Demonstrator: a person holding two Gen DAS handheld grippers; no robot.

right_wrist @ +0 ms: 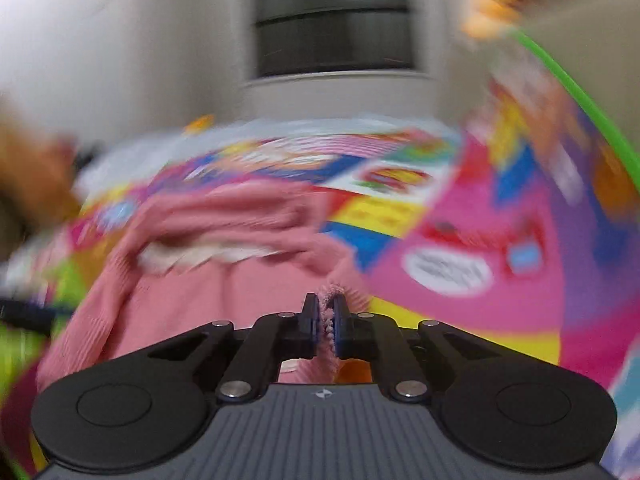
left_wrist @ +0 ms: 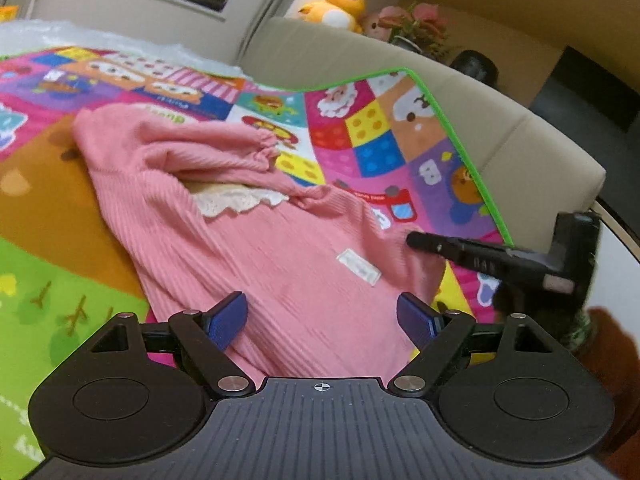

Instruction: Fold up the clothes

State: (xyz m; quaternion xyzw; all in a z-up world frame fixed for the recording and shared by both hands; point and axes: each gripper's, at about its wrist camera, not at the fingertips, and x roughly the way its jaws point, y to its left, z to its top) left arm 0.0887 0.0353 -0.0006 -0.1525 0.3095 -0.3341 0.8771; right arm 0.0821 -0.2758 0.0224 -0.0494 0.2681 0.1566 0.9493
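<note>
Play mat (left_wrist: 360,128): colourful, cartoon-printed, spread flat ahead of both grippers. Its printed writing is too small to read.

Pink ribbed garment (left_wrist: 248,240): lies crumpled on the mat directly ahead of the left gripper (left_wrist: 322,320), lace-trimmed neckline further out.

Left gripper: jaws wide apart, holding nothing, hovering over the near hem.

Right gripper (right_wrist: 324,320): jaws closed on the garment's edge, fabric pinched between the pads.

Recommendation: the left gripper should take the opposite hem corner so both lift evenly.

White label (left_wrist: 358,267): sewn just ahead of the left gripper, text illegible.
</note>
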